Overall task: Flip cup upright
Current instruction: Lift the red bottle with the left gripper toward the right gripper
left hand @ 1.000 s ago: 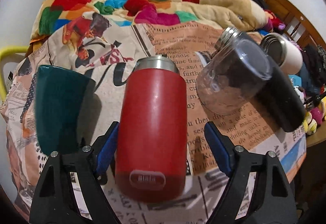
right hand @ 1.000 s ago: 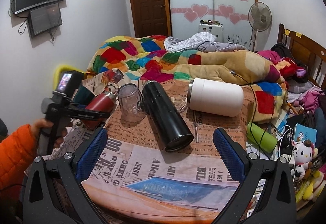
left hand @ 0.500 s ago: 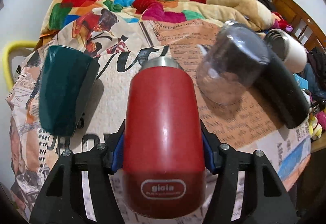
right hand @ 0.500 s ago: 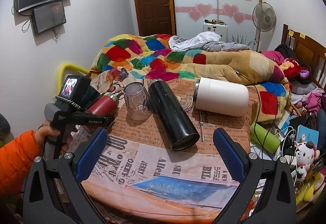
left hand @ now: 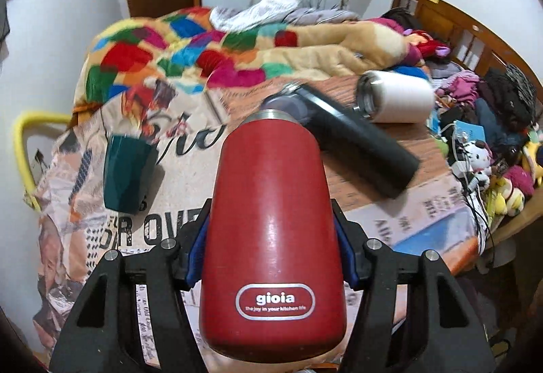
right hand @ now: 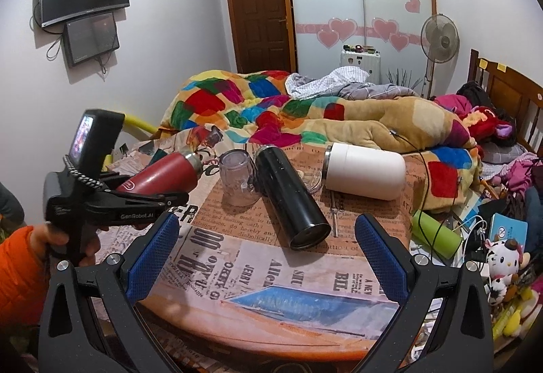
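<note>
Left tool (left hand: 271,257) clamps red cup (left hand: 271,237) above newspaper-covered table (right hand: 271,274), bedroom.

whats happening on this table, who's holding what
A person holds a claw in each hand. The left claw is shut on the red cup and has it off the newspaper-covered table, tilted with its steel mouth pointing up and away. The right claw is open and holds nothing. The black flask and white tumbler lie on their sides, and the clear glass jar stands mouth-down.
</note>
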Demonstrator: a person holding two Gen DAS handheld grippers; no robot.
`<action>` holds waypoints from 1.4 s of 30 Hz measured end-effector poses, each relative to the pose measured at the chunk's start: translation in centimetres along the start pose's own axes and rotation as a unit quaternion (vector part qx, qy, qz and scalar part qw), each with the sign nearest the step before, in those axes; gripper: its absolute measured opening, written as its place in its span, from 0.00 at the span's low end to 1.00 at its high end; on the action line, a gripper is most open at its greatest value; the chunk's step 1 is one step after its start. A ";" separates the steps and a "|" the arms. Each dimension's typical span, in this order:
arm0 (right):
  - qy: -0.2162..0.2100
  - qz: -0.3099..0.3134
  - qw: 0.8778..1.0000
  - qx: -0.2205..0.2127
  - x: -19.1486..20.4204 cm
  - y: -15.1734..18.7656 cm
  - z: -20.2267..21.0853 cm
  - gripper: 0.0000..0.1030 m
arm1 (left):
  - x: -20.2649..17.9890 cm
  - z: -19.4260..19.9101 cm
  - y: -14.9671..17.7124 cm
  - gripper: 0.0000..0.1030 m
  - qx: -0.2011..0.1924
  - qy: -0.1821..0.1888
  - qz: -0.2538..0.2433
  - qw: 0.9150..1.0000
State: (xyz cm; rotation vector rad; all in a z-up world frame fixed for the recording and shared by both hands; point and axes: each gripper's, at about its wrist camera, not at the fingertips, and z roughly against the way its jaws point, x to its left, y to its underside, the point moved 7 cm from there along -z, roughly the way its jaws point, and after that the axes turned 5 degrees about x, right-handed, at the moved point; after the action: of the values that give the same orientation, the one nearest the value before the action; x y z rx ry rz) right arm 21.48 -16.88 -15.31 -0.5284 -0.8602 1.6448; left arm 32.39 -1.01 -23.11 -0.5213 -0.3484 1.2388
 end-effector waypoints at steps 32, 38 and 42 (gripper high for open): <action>0.007 -0.022 0.998 0.063 -3.1 4.3 -2.2 1.00 | -10.5 -8.3 6.7 0.60 0.058 0.032 -0.026 0.997; 0.002 -0.030 0.997 0.077 -3.0 4.7 -2.7 1.00 | -10.7 -9.0 7.4 0.60 0.081 0.043 -0.020 0.996; 0.008 -0.027 0.997 0.076 -2.9 4.6 -2.5 1.00 | -10.9 -7.7 7.2 0.60 0.071 0.045 -0.022 0.996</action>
State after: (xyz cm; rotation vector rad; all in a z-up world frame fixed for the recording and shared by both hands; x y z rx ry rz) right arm 21.10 -19.39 -20.71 -0.4090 -0.7233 1.6393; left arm 27.40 -11.13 -33.24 -0.4437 -0.1930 1.1833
